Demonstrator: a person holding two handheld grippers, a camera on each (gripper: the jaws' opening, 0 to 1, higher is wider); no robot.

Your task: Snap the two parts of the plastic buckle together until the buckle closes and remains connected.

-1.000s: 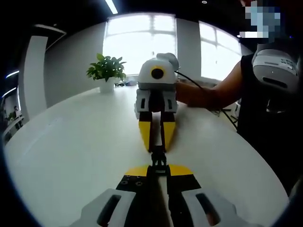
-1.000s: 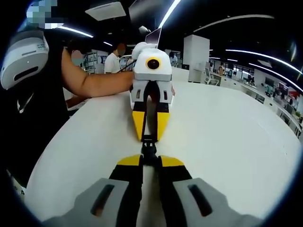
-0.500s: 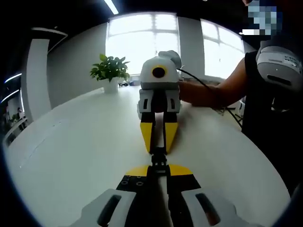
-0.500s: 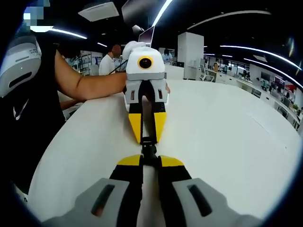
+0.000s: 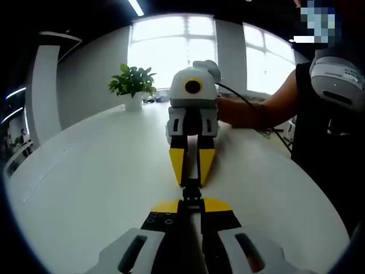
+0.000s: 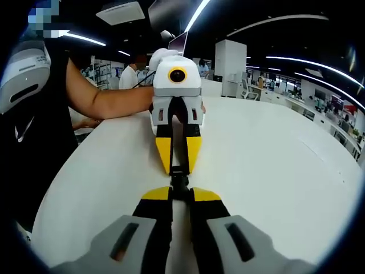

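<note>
My left gripper [image 5: 191, 206] and right gripper [image 6: 179, 194] each pinch one half of the black buckle [image 5: 191, 193] over the white table [image 5: 91, 171]. It seems small, light and stiff. I grip its outer ends.

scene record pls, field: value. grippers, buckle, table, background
left gripper: fingers shut on one end of the buckle
right gripper: fingers shut on the other end, facing the left one
buckle: black, held between the two grippers above the table; cannot tell if latched
table: white
background: potted plant on the table by bright windows
person: arm reaching to the left gripper
</note>
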